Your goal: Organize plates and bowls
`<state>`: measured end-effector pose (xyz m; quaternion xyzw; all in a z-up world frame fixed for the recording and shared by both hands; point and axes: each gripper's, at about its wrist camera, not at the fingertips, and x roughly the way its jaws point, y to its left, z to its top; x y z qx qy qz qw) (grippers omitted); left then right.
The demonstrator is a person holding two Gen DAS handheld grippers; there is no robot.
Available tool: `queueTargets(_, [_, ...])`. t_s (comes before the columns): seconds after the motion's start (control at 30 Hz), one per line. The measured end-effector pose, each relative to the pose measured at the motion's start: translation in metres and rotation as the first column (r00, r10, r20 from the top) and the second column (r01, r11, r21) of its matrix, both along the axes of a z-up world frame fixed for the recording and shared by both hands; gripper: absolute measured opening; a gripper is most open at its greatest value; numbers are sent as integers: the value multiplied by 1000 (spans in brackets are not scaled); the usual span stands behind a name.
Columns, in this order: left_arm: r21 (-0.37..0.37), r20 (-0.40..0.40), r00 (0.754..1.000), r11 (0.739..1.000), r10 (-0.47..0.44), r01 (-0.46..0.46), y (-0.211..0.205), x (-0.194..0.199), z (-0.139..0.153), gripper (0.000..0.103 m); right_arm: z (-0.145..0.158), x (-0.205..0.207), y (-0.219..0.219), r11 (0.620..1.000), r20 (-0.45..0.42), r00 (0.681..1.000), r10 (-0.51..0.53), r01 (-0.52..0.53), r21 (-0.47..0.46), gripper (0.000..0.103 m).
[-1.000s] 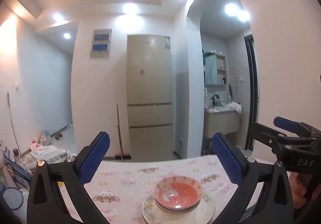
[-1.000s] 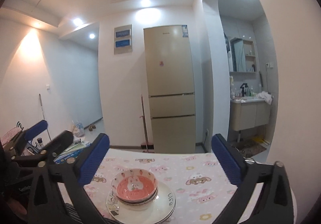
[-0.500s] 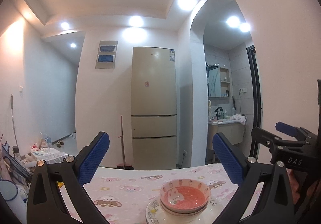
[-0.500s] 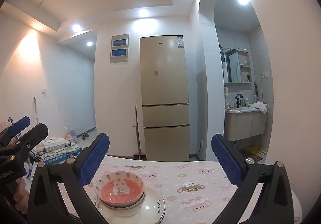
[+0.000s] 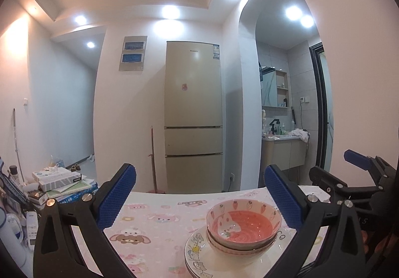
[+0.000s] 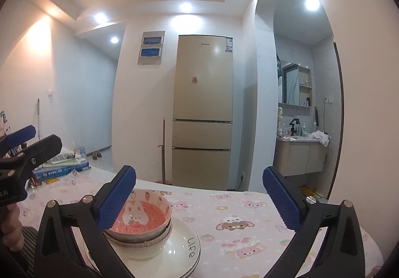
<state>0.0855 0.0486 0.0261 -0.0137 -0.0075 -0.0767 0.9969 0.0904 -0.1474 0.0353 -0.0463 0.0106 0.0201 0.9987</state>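
Two glossy round bowls point(image 5: 244, 228) nest on stacked plates point(image 6: 184, 248); both textured-padded tongs point(image 5: 199, 200) point(image 6: 199, 199) gape, empty.

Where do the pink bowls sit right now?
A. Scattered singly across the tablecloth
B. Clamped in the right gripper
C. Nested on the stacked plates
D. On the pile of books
C: the bowls sit nested on the plates, both grippers open and empty.
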Motion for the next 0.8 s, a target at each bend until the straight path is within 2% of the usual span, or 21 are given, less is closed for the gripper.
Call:
queueTargets(0.2, [2,-53,999,1000,-8,8,0,7,-15,102,-14,7,4,1000,-25,1000,9,-9,-5,103])
queueTargets(0.33, [13,-49,998,999,39,-38,0,3,-23,102,-25,11,4,1000,-61,998,-10,8,-20,103])
queueTargets(0.4, [-6,-52,996,998,67,-67,1,4,-26,102,-28,11,4,1000,-70,997,-13,11,-24,103])
queueTargets(0.53, [-34,-62,996,998,60,-62,7,5,-28,102,-31,12,5,999,-67,997,-24,21,-41,103])
queueTargets(0.67, [-56,-72,995,996,63,-67,13,6,-31,102,-35,17,-1,999,-102,994,-31,29,-14,103])
queueTargets(0.8, [-35,-64,996,997,68,-70,9,6,-32,103,-34,20,-9,999,-120,992,-42,45,30,103])
